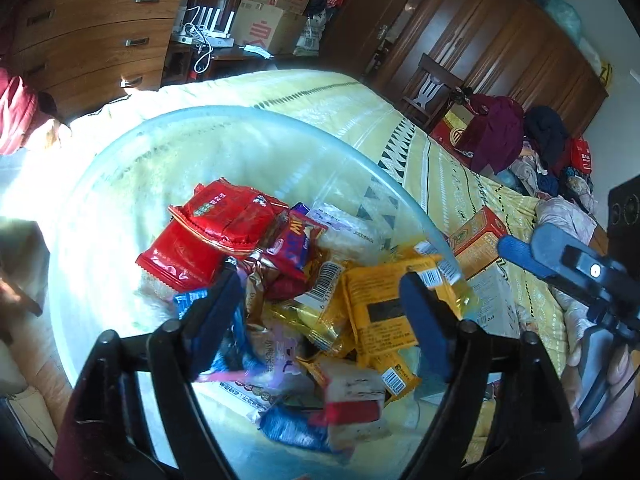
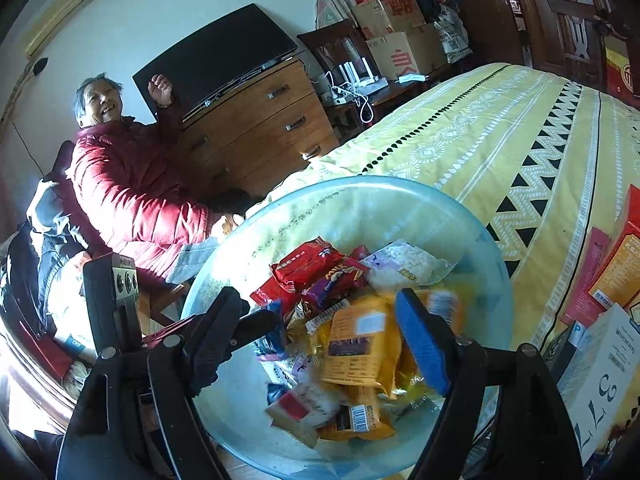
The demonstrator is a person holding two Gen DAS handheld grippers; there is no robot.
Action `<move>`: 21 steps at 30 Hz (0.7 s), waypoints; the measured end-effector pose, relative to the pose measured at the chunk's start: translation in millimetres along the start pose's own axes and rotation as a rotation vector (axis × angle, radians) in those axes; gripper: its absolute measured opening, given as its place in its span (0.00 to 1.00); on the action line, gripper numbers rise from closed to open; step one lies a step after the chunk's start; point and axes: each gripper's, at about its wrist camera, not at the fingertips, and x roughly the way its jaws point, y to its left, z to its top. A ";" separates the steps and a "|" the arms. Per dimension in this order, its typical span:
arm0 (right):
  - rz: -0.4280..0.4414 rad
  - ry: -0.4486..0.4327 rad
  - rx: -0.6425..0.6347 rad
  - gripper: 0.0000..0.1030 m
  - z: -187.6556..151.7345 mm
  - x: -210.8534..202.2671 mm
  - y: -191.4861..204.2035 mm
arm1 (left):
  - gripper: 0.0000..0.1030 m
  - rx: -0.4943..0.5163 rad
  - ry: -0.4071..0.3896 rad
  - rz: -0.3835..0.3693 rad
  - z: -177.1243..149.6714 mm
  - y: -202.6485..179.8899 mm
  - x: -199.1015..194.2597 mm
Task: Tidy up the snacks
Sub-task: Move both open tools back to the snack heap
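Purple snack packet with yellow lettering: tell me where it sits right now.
The purple snack packet lies in the clear plastic tub on the bed, near the far side of the pile in both wrist views, between the red packets and a white packet.

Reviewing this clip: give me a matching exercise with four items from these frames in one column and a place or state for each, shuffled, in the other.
Items
1. red foil snack packet
2. orange cardboard box
3. left gripper
4. black flat television

Places or states
A. on the wooden dresser
B. on the yellow bedspread, outside the basin
C. open above the snacks
D. inside the clear plastic basin

Pairs: 1-D, 2-B, 3-C, 4-A
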 end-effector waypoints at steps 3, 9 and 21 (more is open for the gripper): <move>-0.018 -0.036 -0.017 0.80 -10.9 -24.6 0.0 | 0.81 0.005 -0.006 0.007 0.1 -7.6 -5.0; -0.187 -0.099 0.016 0.82 -99.0 -109.2 -30.4 | 0.82 0.252 -0.079 -0.063 -16.7 -99.0 -23.7; -0.453 -0.041 0.508 0.82 -332.0 -269.8 -157.3 | 0.82 0.614 0.279 -0.459 -147.9 -314.1 46.0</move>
